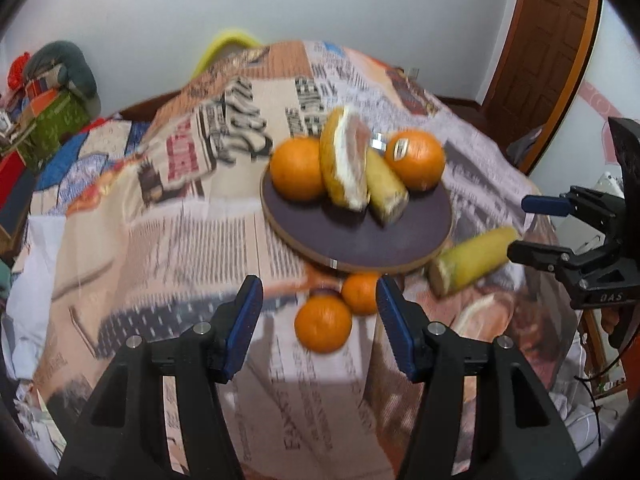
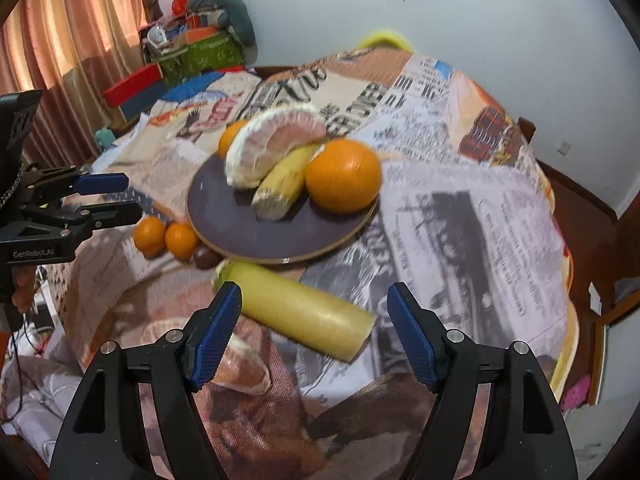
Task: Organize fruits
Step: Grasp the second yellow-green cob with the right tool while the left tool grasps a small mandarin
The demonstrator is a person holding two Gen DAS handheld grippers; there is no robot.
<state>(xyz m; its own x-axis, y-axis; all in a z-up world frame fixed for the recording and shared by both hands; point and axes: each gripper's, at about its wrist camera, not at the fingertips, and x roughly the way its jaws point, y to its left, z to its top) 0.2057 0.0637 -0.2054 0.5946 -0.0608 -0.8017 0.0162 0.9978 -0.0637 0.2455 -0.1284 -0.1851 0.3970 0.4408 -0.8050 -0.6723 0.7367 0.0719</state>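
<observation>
A round dark plate [image 1: 360,236] [image 2: 240,224] holds two oranges [image 1: 297,168] [image 1: 416,160], a pomelo wedge [image 1: 346,160] [image 2: 272,144] and a banana piece [image 1: 386,188] [image 2: 282,186]. Two small mandarins [image 1: 323,323] [image 1: 360,292] lie on the cloth in front of the plate; they also show in the right wrist view [image 2: 150,234] [image 2: 181,240]. A second banana piece [image 1: 472,266] [image 2: 304,312] lies beside the plate. My left gripper [image 1: 319,316] is open above the mandarins. My right gripper [image 2: 314,334] is open around the loose banana piece.
The table [image 1: 160,240] is covered with a newspaper-print cloth. A small dark fruit [image 2: 206,258] lies by the plate's edge. Boxes and clutter [image 2: 192,48] stand at the far left. A wooden door [image 1: 548,40] is at the right.
</observation>
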